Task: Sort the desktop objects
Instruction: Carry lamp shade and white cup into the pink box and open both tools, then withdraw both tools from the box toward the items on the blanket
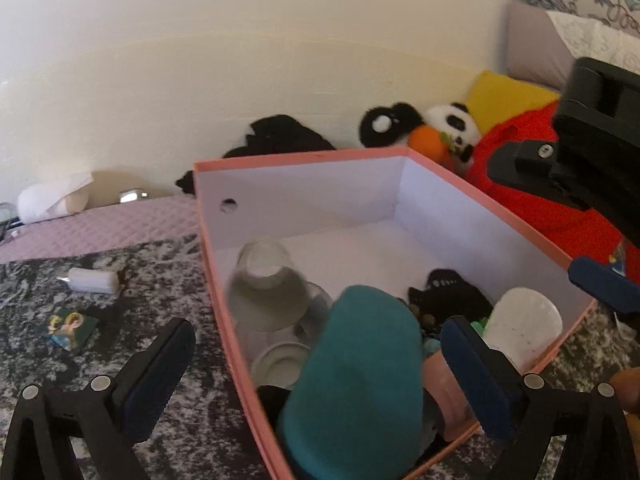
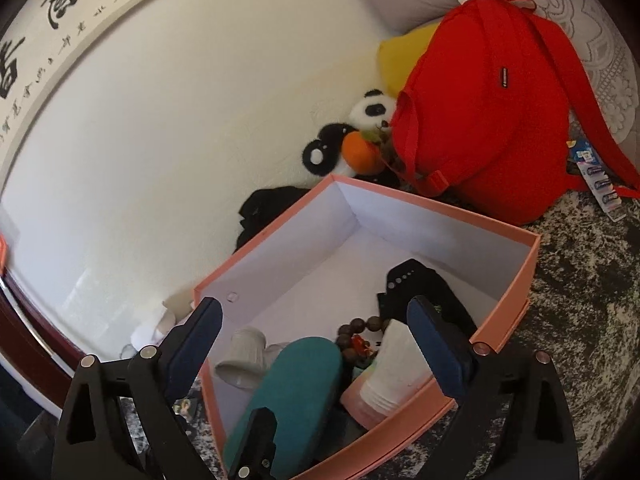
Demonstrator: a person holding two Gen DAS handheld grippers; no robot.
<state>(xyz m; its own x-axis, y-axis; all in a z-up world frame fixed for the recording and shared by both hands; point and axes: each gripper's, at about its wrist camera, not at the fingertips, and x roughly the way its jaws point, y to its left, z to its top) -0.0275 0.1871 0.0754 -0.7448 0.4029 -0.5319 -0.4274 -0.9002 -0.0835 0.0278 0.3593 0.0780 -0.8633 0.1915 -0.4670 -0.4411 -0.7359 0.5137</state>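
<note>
A pink box (image 1: 304, 157) (image 2: 516, 280) with white inner walls holds a teal case (image 1: 360, 380) (image 2: 292, 396), a clear cup (image 1: 268, 280) (image 2: 246, 350), a white bottle (image 1: 524, 328) (image 2: 394, 364), a black item (image 1: 448, 296) (image 2: 420, 284) and wooden beads (image 2: 360, 332). My left gripper (image 1: 316, 368) is open, its fingers either side of the box's near corner above the teal case. My right gripper (image 2: 316, 344) is open and empty, hovering above the box. On the mottled cloth left of the box lie a small white tube (image 1: 94, 280) and a picture card (image 1: 72, 328).
A red backpack (image 2: 488, 112), a panda plush (image 1: 452, 124) (image 2: 360, 132) with an orange ball, a yellow cushion (image 1: 508, 96) and black cloth (image 1: 280, 136) sit behind the box by the wall. A battery pack (image 2: 600, 180) lies right of the backpack. A tissue roll (image 1: 52, 200) is far left.
</note>
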